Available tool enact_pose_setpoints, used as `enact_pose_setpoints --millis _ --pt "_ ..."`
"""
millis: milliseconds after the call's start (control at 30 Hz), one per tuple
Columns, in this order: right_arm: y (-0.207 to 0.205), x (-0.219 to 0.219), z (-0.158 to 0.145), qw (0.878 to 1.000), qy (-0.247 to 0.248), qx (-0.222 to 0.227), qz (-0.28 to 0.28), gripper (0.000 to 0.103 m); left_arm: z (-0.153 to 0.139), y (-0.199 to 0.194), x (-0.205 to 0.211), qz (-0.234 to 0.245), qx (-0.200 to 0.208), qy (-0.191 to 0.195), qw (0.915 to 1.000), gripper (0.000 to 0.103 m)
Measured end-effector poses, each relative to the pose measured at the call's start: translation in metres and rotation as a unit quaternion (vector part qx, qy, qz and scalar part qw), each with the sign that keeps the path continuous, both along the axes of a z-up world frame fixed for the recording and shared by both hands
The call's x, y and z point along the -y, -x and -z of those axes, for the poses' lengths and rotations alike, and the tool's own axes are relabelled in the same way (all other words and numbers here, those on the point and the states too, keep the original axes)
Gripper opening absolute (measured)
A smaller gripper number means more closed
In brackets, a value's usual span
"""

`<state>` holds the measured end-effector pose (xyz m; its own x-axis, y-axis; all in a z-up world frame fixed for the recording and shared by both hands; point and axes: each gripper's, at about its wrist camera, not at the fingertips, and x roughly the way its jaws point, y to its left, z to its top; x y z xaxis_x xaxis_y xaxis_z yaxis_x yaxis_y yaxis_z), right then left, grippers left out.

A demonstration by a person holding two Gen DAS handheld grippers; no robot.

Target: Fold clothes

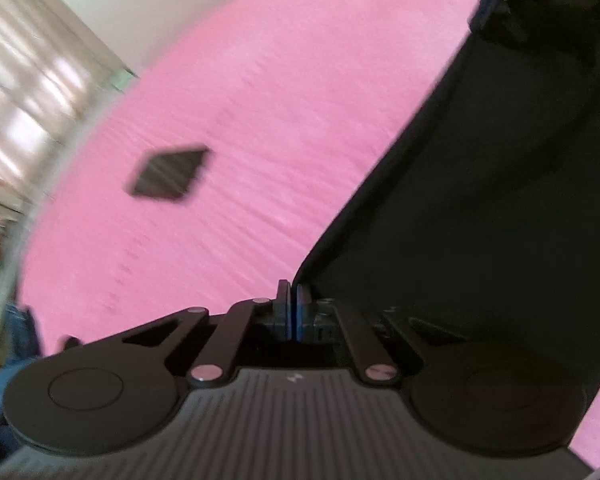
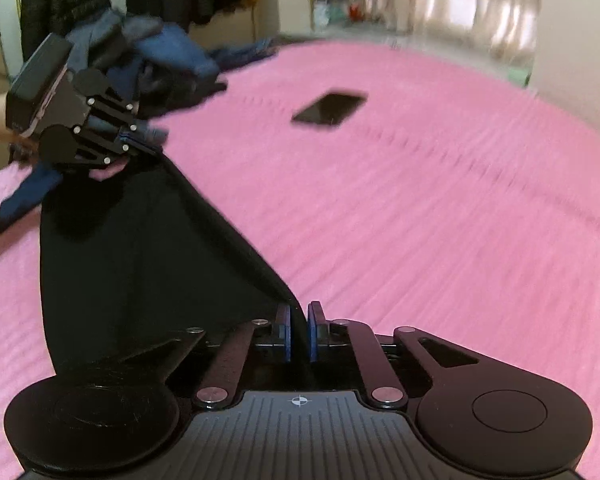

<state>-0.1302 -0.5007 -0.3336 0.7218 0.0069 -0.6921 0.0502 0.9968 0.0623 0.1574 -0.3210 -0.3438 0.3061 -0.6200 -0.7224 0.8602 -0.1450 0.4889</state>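
Right claw (image 2: 299, 330) clamped on black cloth (image 2: 140, 248); left claw (image 1: 293, 308) pinching the other edge. Slack grip could drop it onto phone (image 2: 330, 109) or bed (image 2: 440, 220).

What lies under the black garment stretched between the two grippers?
Under the black cloth garment, only the pink ribbed bed cover shows around its edges. The cloth hides whatever lies directly beneath it. The dark flat phone-like slab lies apart, uncovered.

A garment (image 2: 140, 248) hangs stretched between the left hand-held gripper (image 2: 140, 146) and right hand-held gripper (image 2: 299, 330) above the bed (image 2: 420, 220); a phone (image 2: 330, 112) lies beyond, with a clothes pile (image 2: 168, 64) at the bed's far left.
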Motion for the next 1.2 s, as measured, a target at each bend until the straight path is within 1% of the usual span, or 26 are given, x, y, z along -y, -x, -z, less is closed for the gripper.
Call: enact_pose_setpoints --millis 67,100,167,200,233,267,300,333,367,433,467,500,533,600,667,733,800,867,900,1000,1033,1067,1100,1133,1167,1200 --pt "-0.005 0.003 -0.003 1.0 0.012 0.006 0.013 0.007 -0.006 -0.005 0.004 -0.012 0.002 0.024 0.9996 0.002" --pt "-0.01 0.004 0.001 1.0 0.015 0.003 0.023 0.007 -0.003 -0.007 0.009 -0.021 -0.001 0.025 0.9995 0.002" --pt "-0.019 0.007 0.013 0.999 0.018 -0.012 0.042 0.007 0.018 -0.007 0.017 -0.035 0.018 -0.001 0.9992 0.012" --pt "-0.018 0.006 0.017 0.998 0.023 -0.017 0.052 0.008 0.029 -0.006 0.02 -0.042 0.028 -0.015 0.9986 0.013" --pt "-0.017 0.006 0.022 0.997 0.028 -0.022 0.063 0.02 0.039 -0.006 0.024 -0.049 0.037 -0.027 0.9977 0.013" --pt "-0.014 0.004 0.024 0.996 0.034 -0.025 0.073 0.049 0.039 -0.004 0.02 -0.05 0.046 -0.021 0.9974 0.014" --pt "-0.006 0.001 0.018 0.996 0.042 -0.016 0.082 0.06 0.04 -0.002 0.016 -0.052 0.055 -0.016 0.997 0.016" --pt "0.002 -0.002 0.013 0.995 0.05 -0.008 0.092 0.066 0.036 -0.002 0.009 -0.062 0.062 -0.008 0.9961 0.019" --pt "0.01 -0.006 0.007 0.994 0.054 0.001 0.098 0.066 0.029 -0.001 -0.001 -0.062 0.062 0.003 0.9961 0.02" --pt "0.034 -0.02 -0.004 0.995 0.036 0.02 0.09 0.066 0.014 0.003 -0.024 -0.061 0.06 0.023 0.9961 0.021" --pt "0.046 -0.032 -0.008 0.996 0.036 0.024 0.083 0.066 0.006 0.006 -0.039 -0.058 0.058 0.033 0.9961 0.021" --pt "0.058 -0.044 -0.011 0.996 0.037 0.027 0.075 0.066 -0.001 0.013 -0.054 -0.043 0.058 0.037 0.9967 0.021" --pt "0.069 -0.056 -0.01 0.997 0.042 0.024 0.067 0.066 -0.008 0.02 -0.07 -0.029 0.057 0.041 0.9971 0.024" --pt "0.09 -0.08 -0.008 0.997 0.053 0.019 0.052 0.066 -0.009 0.038 -0.104 0.017 0.065 0.027 0.9974 0.029" --pt "0.107 -0.1 -0.003 0.997 0.05 0.014 0.048 0.067 -0.003 0.059 -0.136 0.067 0.078 0.004 0.9947 0.036" --pt "0.111 -0.118 0.005 0.998 0.04 0.008 0.049 0.067 0.02 0.08 -0.159 0.11 0.123 -0.032 0.9858 0.036" --pt "0.119 -0.133 0.012 0.997 0.048 0.006 0.055 0.067 0.045 0.095 -0.169 0.138 0.178 -0.058 0.9726 0.036" --pt "0.126 -0.144 0.017 0.996 0.062 0.001 0.066 0.066 0.064 0.104 -0.17 0.143 0.227 -0.056 0.9617 0.035" --pt "0.133 -0.146 0.019 0.995 0.065 0.0 0.077 0.066 0.07 0.108 -0.168 0.149 0.242 -0.053 0.9574 0.034" --pt "0.156 -0.154 0.02 0.991 0.077 0.001 0.112 0.067 0.085 0.117 -0.161 0.174 0.295 -0.052 0.9381 0.031" --pt "0.165 -0.156 0.019 0.988 0.09 0.001 0.126 0.067 0.089 0.119 -0.157 0.181 0.311 -0.055 0.9314 0.029" --pt "0.175 -0.158 0.019 0.985 0.104 0.0 0.141 0.068 0.093 0.121 -0.154 0.188 0.326 -0.059 0.9246 0.022" --pt "0.185 -0.16 0.02 0.98 0.125 -0.006 0.156 0.072 0.096 0.12 -0.149 0.187 0.332 -0.065 0.9224 0.012" --pt "0.195 -0.161 0.021 0.974 0.148 -0.012 0.171 0.084 0.095 0.119 -0.146 0.18 0.333 -0.07 0.923 0.004" --pt "0.205 -0.162 0.023 0.968 0.174 -0.021 0.181 0.089 0.089 0.119 -0.147 0.172 0.331 -0.063 0.9257 0.003" --pt "0.214 -0.162 0.025 0.961 0.198 -0.03 0.192 0.089 0.076 0.116 -0.149 0.152 0.319 -0.05 0.9343 0.003"
